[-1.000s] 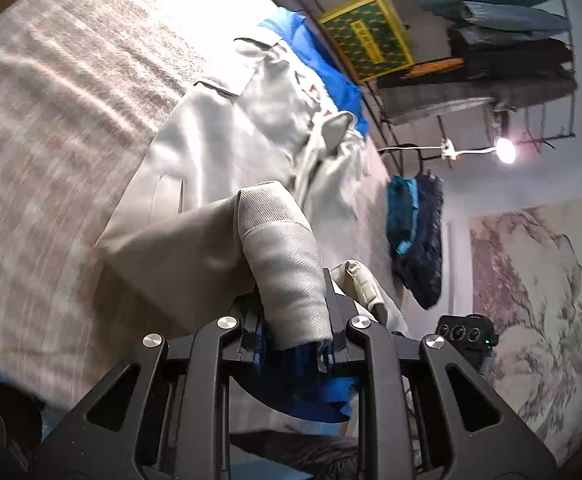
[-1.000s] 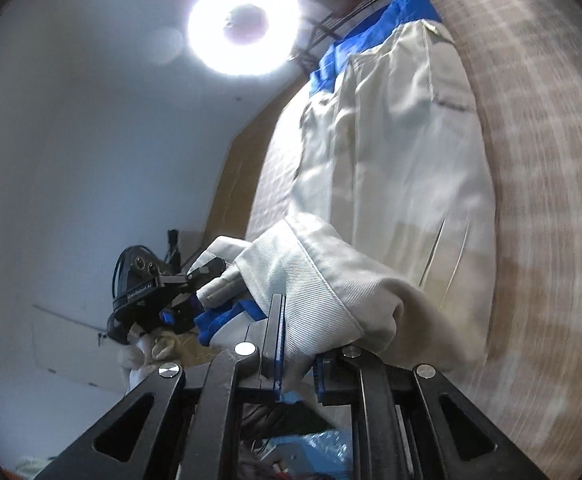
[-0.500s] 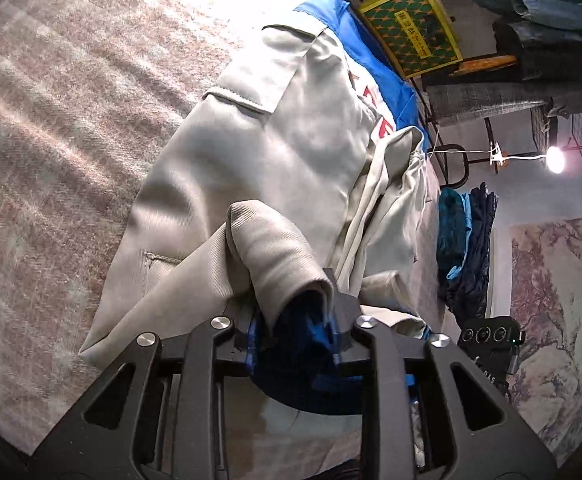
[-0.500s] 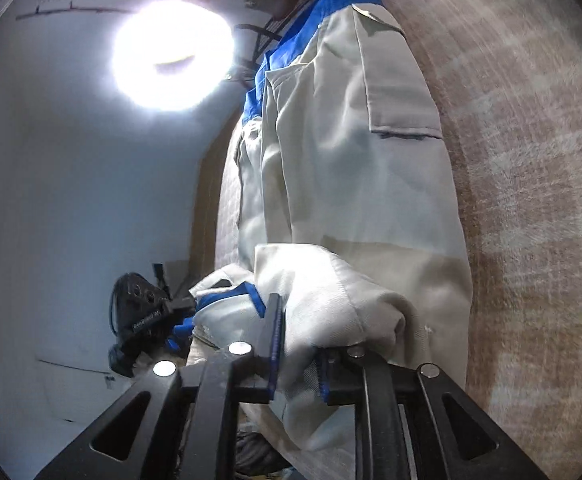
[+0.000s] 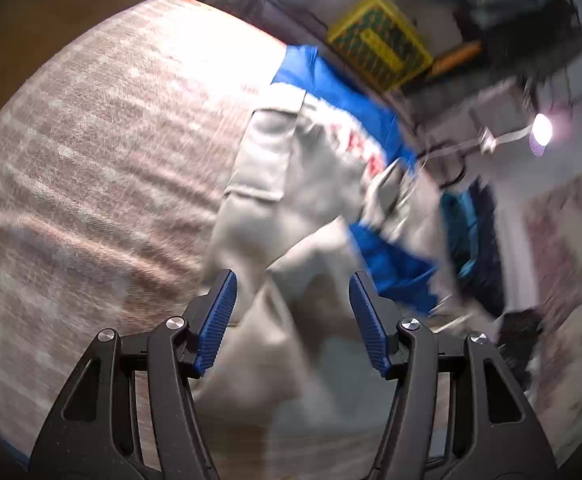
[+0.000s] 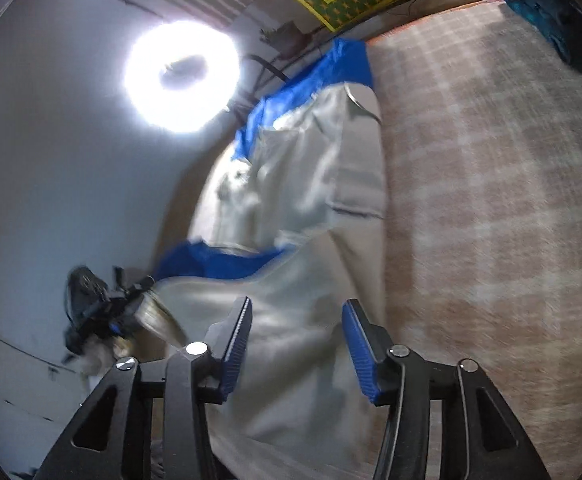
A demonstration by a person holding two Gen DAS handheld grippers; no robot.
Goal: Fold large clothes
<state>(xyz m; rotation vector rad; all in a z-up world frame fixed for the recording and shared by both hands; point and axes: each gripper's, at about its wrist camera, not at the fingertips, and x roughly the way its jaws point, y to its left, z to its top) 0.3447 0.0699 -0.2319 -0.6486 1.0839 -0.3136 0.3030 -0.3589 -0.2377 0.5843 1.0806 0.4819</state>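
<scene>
Both grippers have just let go. The left gripper and the right gripper pinched the hem end of the beige work jacket a moment ago; now their jaws have been spreading, and the blue pads stand clear of the cloth, which lies loose between and beyond them. That end has dropped over the jacket's body, its blue lining turned up, on the plaid-covered bed. To my eye one fold is done.
</scene>
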